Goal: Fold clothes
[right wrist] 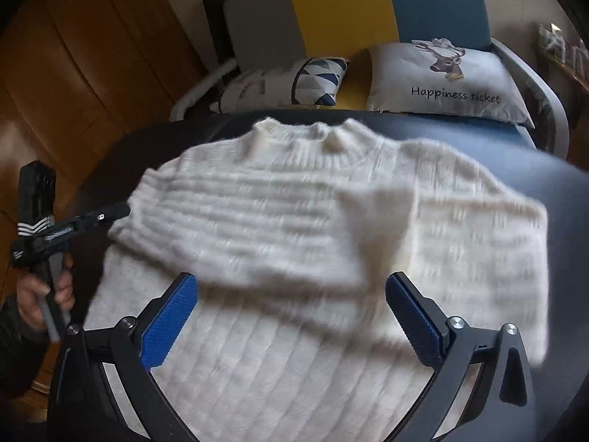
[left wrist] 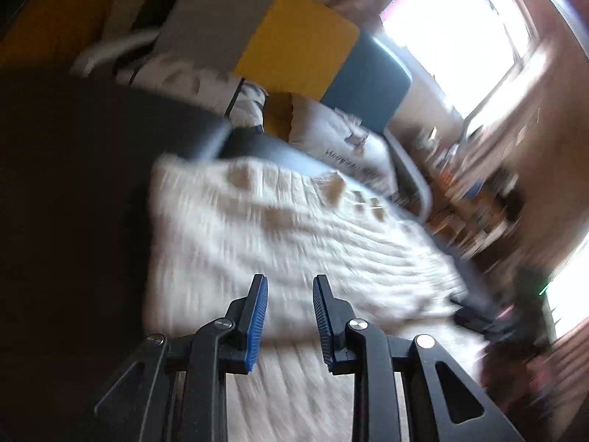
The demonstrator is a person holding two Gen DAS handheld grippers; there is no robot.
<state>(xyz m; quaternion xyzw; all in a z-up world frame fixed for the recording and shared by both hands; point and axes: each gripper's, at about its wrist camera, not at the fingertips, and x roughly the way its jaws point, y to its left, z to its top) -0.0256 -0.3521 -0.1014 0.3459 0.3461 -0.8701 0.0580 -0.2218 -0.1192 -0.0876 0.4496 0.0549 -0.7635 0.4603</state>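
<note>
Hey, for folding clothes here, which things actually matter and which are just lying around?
Job:
- white sweater, spread on the dark table
- left gripper, jaws apart, empty
- right gripper, wide open, empty

Lying about:
- deer cushion
- triangle cushion
- sofa
- shelf clutter

Look to the upper left of the right wrist view and you have warm wooden panelling [right wrist: 73,55]. Across the top runs a chair back [right wrist: 342,3] in grey, yellow and blue, two cushions [right wrist: 441,81] below it. In the left wrist view, a bright window [left wrist: 452,37] glares upper right.
</note>
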